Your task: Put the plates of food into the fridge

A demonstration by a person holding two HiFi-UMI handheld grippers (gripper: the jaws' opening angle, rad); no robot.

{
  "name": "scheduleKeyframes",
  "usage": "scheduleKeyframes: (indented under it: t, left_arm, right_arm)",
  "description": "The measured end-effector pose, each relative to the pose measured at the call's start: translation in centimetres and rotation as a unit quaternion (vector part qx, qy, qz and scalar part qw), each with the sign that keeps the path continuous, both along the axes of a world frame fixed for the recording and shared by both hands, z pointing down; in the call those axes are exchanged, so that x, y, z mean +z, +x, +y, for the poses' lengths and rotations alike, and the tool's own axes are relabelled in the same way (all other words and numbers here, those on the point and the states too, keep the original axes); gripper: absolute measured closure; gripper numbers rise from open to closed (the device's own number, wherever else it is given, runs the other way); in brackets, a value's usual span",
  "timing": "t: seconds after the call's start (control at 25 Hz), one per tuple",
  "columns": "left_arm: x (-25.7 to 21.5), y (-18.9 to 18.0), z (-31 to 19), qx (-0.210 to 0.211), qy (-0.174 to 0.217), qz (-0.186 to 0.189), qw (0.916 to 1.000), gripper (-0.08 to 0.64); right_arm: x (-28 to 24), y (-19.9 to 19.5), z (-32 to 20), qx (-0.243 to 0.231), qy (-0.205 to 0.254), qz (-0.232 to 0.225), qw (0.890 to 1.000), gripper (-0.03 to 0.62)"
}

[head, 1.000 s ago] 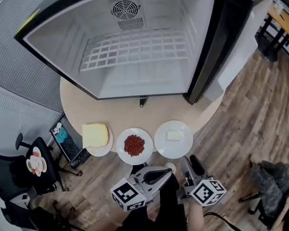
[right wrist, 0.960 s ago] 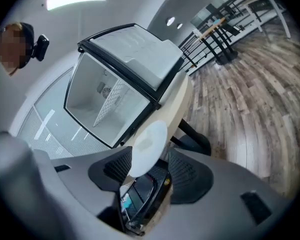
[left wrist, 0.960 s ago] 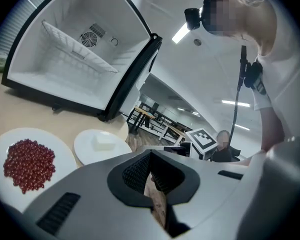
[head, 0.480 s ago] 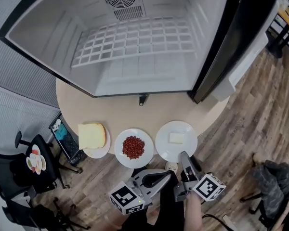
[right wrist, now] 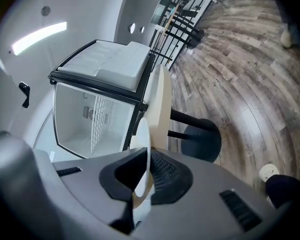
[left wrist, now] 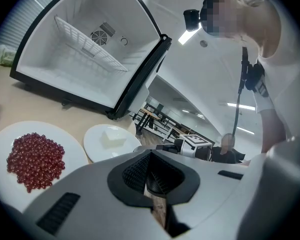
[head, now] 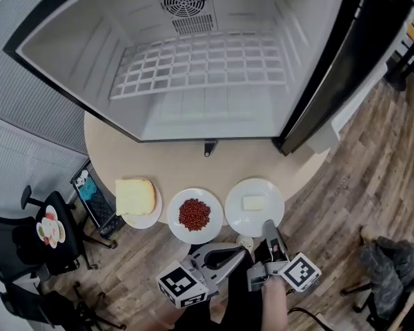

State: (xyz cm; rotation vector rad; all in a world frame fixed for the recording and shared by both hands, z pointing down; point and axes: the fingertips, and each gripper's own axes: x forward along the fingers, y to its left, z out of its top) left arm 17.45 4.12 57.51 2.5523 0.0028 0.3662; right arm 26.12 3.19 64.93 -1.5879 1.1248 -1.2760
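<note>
Three white plates sit in a row on the round table [head: 193, 165], in front of the open fridge [head: 193, 67]. The left plate carries a yellow slab [head: 136, 196], the middle one red beans [head: 194, 214], and the right plate [head: 237, 216] a white block [head: 252, 203]. My right gripper [head: 269, 229] has just been closing and now stands shut on the near rim of the right plate [right wrist: 143, 146], whose edge runs between the pads [right wrist: 162, 170]. My left gripper [head: 236, 254] hovers below the table edge, shut and holding nothing [left wrist: 152, 176].
The fridge door [head: 338, 67] stands open at the right. A black chair [head: 27, 243] and a crate [head: 95, 200] sit left of the table. A grey bag [head: 386, 257] lies on the wood floor at the right. The table's dark base [right wrist: 202, 143] is below the plate.
The right gripper has slid forward to the right plate's near rim, rolled onto its side, and its jaws have gone from wide apart to shut on the rim. The left gripper has stayed put.
</note>
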Motion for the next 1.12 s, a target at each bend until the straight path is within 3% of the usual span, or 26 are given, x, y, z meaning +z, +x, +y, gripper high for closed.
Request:
scheduleKeyframes:
  t: [0.28, 0.52, 0.84, 1.12]
  left_arm:
    - [-1.2, -0.8, -1.1, -0.009, 0.008, 0.009, 0.9999, 0.555]
    - [-3.7, -1.7, -2.6, -0.015, 0.021, 0.023, 0.9994, 0.555]
    - [-8.0, -3.3, -5.7, -0.018, 0.037, 0.039, 0.9984, 0.555]
    - [-13.2, -5.4, -9.7, -0.035, 0.076, 0.068, 0.9942, 0.555]
  right_arm:
    - [-0.6, 0.0, -0.4, 0.006, -0.011, -0.021, 1.000, 0.574]
    - [-3.1, -0.8, -0.6, 0.041, 0.002, -0.077, 0.996, 0.575]
    - [-8.4, 1.1, -0.9, 0.051, 0.010, -0.064, 0.997, 0.575]
    - [-13.7, 1.1, -2.1, 0.033, 0.019, -0.067, 0.997, 0.575]
